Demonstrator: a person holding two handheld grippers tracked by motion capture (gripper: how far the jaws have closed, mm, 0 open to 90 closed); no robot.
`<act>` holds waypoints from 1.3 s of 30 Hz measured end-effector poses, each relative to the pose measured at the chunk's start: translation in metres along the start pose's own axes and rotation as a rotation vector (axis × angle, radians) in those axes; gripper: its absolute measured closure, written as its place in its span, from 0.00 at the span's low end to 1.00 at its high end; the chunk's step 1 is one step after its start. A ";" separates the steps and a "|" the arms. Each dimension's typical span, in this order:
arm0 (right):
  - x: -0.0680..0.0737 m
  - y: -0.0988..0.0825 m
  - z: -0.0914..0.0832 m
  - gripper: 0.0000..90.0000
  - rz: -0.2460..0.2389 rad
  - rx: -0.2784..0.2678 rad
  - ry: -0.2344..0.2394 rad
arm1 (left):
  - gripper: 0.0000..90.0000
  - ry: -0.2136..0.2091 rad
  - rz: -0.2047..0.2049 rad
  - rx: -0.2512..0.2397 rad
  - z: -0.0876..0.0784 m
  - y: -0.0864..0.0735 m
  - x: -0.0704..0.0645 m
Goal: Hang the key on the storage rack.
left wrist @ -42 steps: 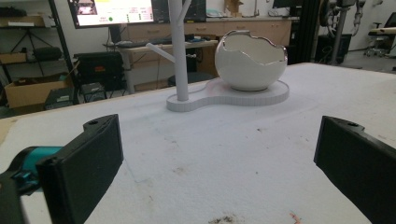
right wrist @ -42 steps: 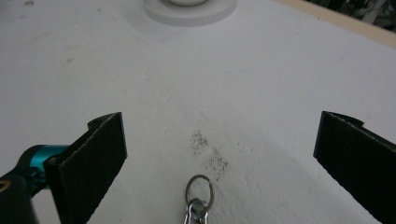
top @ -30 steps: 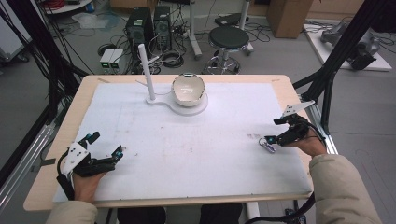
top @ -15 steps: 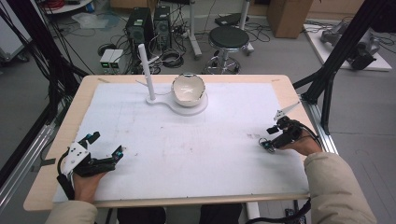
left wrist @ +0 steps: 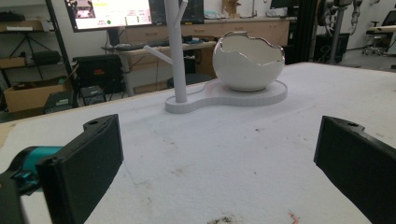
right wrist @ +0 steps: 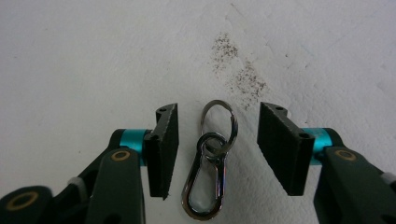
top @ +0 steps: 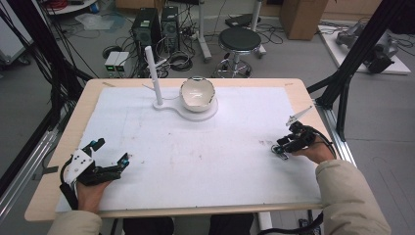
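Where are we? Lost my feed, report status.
Right claw closing around key ring clip, pads not touching yet. Left claw open, idle. Clip flat on white mat. Nothing in the way.

Grey floor (top: 98,44), black stool (top: 240,39), computer towers (top: 147,29), cables.

The keyring clip (right wrist: 208,179) is glossy polished metal. It lies on a matt, rough white mat (top: 205,161) over a smooth wooden table (top: 88,100). The bowl (left wrist: 247,63) looks glossy ceramic; gripper pads (right wrist: 166,149) are matt black.
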State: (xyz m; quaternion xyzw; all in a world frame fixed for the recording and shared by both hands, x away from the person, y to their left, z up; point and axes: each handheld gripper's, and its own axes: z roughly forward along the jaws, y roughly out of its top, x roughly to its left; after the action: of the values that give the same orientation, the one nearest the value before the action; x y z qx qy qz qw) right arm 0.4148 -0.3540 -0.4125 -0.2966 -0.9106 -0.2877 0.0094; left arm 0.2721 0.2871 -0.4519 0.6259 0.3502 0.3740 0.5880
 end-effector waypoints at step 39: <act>0.002 0.001 -0.002 0.99 0.012 0.030 0.050 | 0.02 0.001 0.000 -0.001 0.000 0.000 0.000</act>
State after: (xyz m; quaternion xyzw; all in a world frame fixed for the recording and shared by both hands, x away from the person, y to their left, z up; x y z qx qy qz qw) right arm 0.4135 -0.3537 -0.4098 -0.2946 -0.9125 -0.2813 0.0381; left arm 0.2722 0.2872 -0.4519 0.6255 0.3503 0.3745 0.5881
